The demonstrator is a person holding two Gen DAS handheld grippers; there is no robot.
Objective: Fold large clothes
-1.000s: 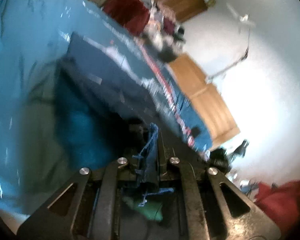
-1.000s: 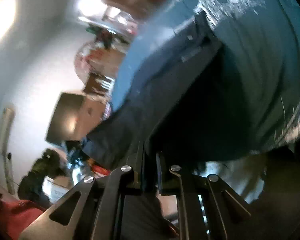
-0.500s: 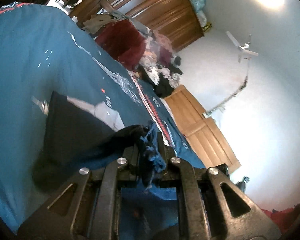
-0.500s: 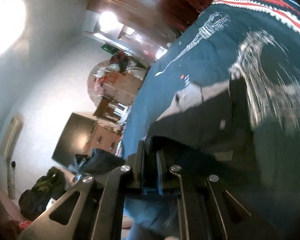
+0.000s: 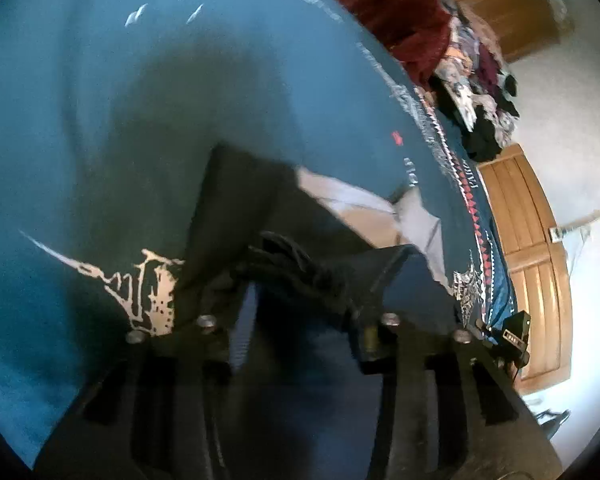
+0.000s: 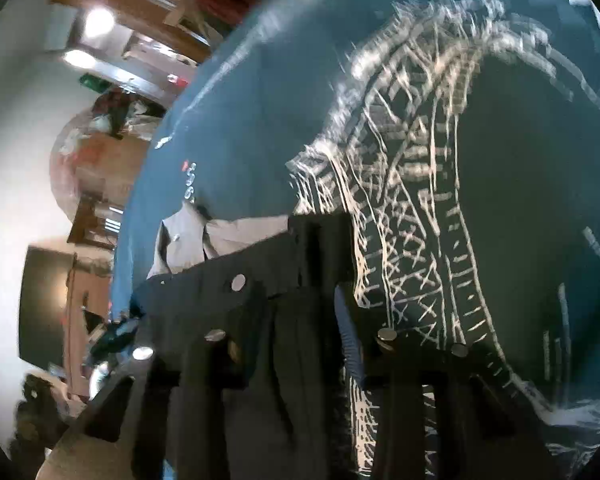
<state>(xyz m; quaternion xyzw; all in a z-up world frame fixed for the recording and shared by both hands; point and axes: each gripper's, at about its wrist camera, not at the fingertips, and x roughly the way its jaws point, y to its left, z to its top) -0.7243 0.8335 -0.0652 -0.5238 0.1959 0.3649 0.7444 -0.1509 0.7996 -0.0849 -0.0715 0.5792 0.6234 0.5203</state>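
Two claws have come down low over the bed, and both now stand parted. A second ago each was pinched tight on an edge of the dark navy trousers (image 5: 236,216), holding them lifted off the teal bedspread (image 5: 100,80); now the left claw (image 5: 300,320) has its jaws wide, with a frayed dark hem lying loose between them, draped rather than gripped as far as the blur allows. The right claw (image 6: 304,344) is likewise spread, the dark cloth (image 6: 260,272) with its metal buttons lying slack across the gap.

Those trousers now rest on the bedspread, doubled over on themselves, pale pocket lining (image 5: 352,200) showing at the far edge in both views. The white tower print (image 6: 420,184) of the bedspread sits just beside the right claw.

By my reading, the fold has just been laid and let go. What remains is to draw both claws back without dragging the hem, then judge whether another fold is needed.
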